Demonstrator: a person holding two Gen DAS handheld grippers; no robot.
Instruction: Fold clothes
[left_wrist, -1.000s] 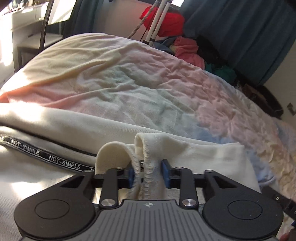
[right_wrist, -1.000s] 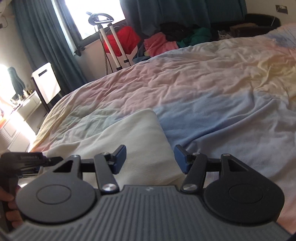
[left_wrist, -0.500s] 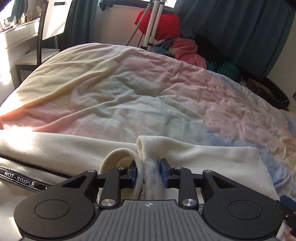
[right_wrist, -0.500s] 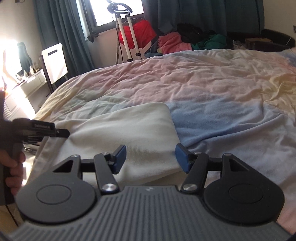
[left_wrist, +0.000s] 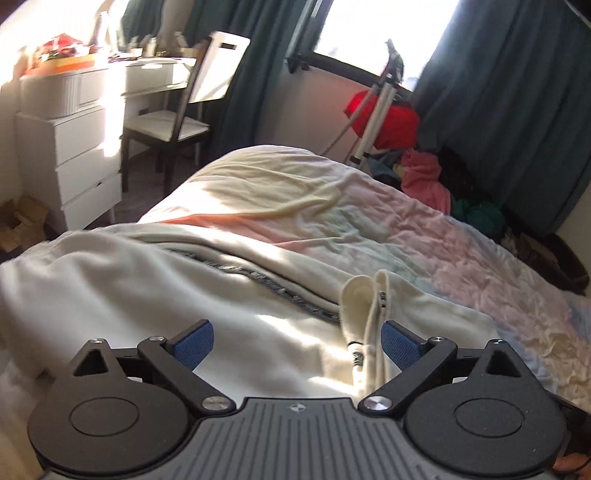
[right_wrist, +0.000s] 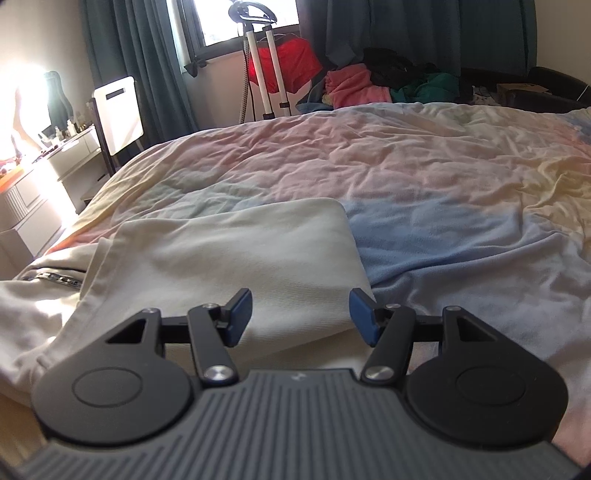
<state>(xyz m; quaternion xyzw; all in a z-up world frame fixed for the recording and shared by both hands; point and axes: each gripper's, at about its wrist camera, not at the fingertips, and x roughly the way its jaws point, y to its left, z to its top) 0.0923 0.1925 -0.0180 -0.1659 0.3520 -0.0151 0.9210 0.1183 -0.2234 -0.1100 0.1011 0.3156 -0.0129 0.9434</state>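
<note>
Item: cream knit garment with black lettered band (left_wrist: 229, 306), flat on your pastel bedspread (right_wrist: 424, 177), fold bunched at 1 o'clock. Your left gripper (left_wrist: 297, 341) is opening, grasping nothing. Your right gripper (right_wrist: 301, 314), half-spread, empty, hovers ready.

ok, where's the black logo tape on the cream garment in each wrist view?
Left wrist: logo tape runs diagonally across the middle of the cream garment, ending near the bunched cuff.
Right wrist: only a short stretch shows at the left edge, mid-height, beside the folded panel.
Shared landmark: the red bag under the window.
</note>
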